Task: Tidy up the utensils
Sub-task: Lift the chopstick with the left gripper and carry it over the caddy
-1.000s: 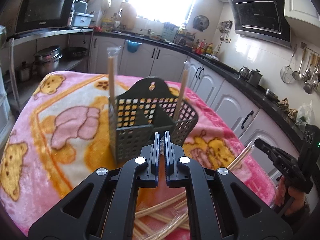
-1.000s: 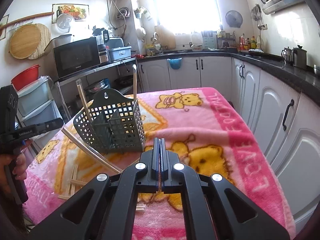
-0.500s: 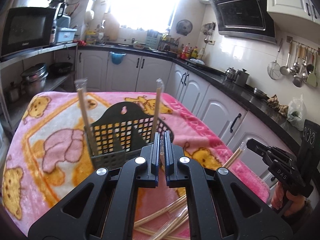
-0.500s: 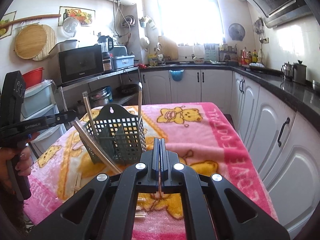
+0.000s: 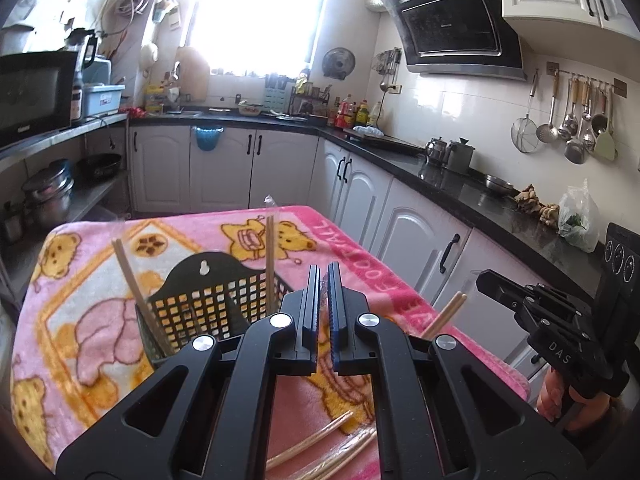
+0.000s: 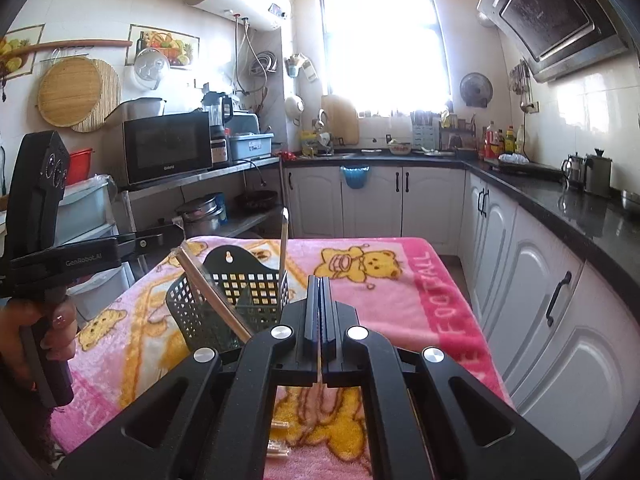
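Both claws point slightly downward over the blanket-covered counter (image 6: 400,304): left claw (image 5: 323,300) closed and empty; right claw (image 6: 320,312) pinching a wrapped chopstick pair (image 6: 212,292) crossing the basket (image 6: 256,300).

Pink bear blanket (image 5: 360,280) carries slotted basket (image 5: 216,304) and loose chopsticks (image 5: 312,444).

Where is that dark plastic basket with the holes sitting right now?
The basket stands on the pink blanket, left of centre in the right wrist view, just beyond the right gripper, with chopsticks standing in it.
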`<move>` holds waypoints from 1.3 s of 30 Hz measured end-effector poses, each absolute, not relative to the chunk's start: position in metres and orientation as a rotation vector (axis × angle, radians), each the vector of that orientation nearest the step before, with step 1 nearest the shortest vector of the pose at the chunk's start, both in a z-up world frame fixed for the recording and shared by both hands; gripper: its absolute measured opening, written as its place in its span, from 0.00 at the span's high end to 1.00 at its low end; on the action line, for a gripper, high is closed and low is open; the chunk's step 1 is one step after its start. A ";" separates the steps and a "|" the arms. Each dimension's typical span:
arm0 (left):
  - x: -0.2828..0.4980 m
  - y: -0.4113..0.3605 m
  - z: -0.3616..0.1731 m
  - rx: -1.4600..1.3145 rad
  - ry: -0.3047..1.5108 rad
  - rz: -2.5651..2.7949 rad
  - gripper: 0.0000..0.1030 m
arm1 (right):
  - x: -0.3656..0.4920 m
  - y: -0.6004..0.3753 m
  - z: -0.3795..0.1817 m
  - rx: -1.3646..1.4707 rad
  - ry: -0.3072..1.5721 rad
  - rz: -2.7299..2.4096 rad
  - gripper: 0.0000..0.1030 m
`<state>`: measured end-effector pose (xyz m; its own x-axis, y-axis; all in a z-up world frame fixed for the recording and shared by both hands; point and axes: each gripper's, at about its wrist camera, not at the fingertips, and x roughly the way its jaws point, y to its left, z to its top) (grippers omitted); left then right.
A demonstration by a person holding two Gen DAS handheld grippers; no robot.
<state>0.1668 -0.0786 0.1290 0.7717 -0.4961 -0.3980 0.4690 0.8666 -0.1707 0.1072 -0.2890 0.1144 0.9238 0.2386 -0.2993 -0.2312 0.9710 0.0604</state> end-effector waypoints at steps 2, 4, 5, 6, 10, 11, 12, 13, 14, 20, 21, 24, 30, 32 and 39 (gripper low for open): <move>0.166 -0.081 0.132 -0.061 0.445 -0.530 0.98 | 0.106 -0.290 0.118 0.023 0.301 0.239 0.99; 0.165 -0.085 0.135 -0.058 0.438 -0.538 0.98 | 0.103 -0.290 0.122 0.025 0.291 0.237 0.99; 0.165 -0.087 0.137 -0.058 0.435 -0.540 0.98 | 0.103 -0.291 0.124 0.025 0.286 0.236 0.99; 0.164 -0.088 0.139 -0.059 0.429 -0.545 0.98 | 0.102 -0.293 0.127 0.027 0.278 0.235 0.99; 0.163 -0.089 0.146 -0.064 0.412 -0.553 0.98 | 0.100 -0.295 0.134 0.023 0.260 0.233 0.99; 0.163 -0.089 0.148 -0.066 0.407 -0.553 0.98 | 0.099 -0.296 0.137 0.022 0.252 0.232 0.99; 0.164 -0.089 0.150 -0.067 0.403 -0.551 0.98 | 0.098 -0.296 0.139 0.023 0.246 0.232 0.99; 0.165 -0.088 0.152 -0.069 0.401 -0.552 0.98 | 0.098 -0.296 0.141 0.023 0.240 0.232 0.99; 0.166 -0.088 0.154 -0.073 0.399 -0.554 0.98 | 0.098 -0.297 0.144 0.024 0.234 0.231 0.99; 0.170 -0.091 0.165 -0.073 0.379 -0.557 0.98 | 0.097 -0.299 0.164 0.039 0.187 0.241 0.99; 0.170 -0.092 0.168 -0.069 0.373 -0.556 0.98 | 0.097 -0.299 0.166 0.038 0.179 0.241 0.99; 0.171 -0.093 0.174 -0.061 0.358 -0.559 0.98 | 0.098 -0.298 0.176 0.030 0.160 0.242 0.99; 0.177 -0.095 0.185 -0.054 0.322 -0.552 0.98 | 0.103 -0.296 0.199 0.014 0.123 0.247 0.99; 0.178 -0.094 0.190 -0.054 0.310 -0.545 0.98 | 0.106 -0.295 0.207 0.015 0.109 0.250 0.99; 0.187 -0.090 0.208 -0.051 0.273 -0.522 0.98 | 0.117 -0.287 0.227 0.013 0.068 0.270 0.99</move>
<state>0.1869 -0.0897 0.2081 0.8318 -0.4984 -0.2442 0.4850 0.8667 -0.1168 0.1173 -0.2873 0.2266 0.9614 0.2673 -0.0652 -0.2664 0.9636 0.0224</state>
